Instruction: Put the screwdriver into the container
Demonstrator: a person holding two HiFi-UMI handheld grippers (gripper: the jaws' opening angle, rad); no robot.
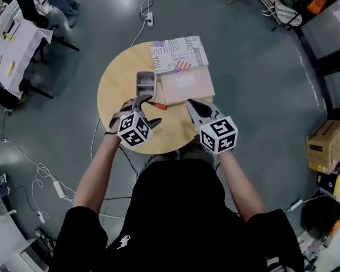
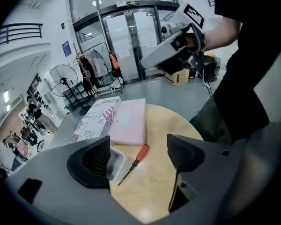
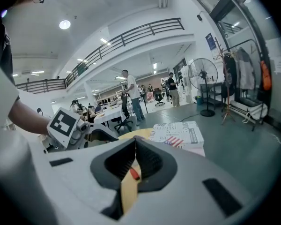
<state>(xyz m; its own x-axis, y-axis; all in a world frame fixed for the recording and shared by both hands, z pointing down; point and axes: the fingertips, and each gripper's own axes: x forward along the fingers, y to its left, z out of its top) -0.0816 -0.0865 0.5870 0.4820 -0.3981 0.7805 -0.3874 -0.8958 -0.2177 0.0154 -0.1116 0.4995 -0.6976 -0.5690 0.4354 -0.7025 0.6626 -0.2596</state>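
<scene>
**Both grippers above the table; screwdriver outside the container**

Jaws: those of the left gripper (image 2: 138,156) stand wide apart with nothing clamped between them; those of the right gripper (image 3: 135,146) are closed tip to tip on nothing. In the head view, the left gripper (image 1: 149,109) hangs over the near left part of the round wooden table (image 1: 116,89), and the right gripper (image 1: 190,102) is over its near right part.

The screwdriver (image 2: 132,163), red-handled, lies flat on the tabletop, seen through the left jaw gap. Its handle points toward the pink flat box (image 2: 129,121) and its shaft toward the clear plastic container (image 2: 114,162), just beside it and not inside.

From above, the screwdriver (image 1: 156,105) rests between the container (image 1: 145,84) and the pink box's (image 1: 187,86) near corner. A printed box (image 1: 178,54) with a flag motif lies behind the pink one, touching it.
</scene>
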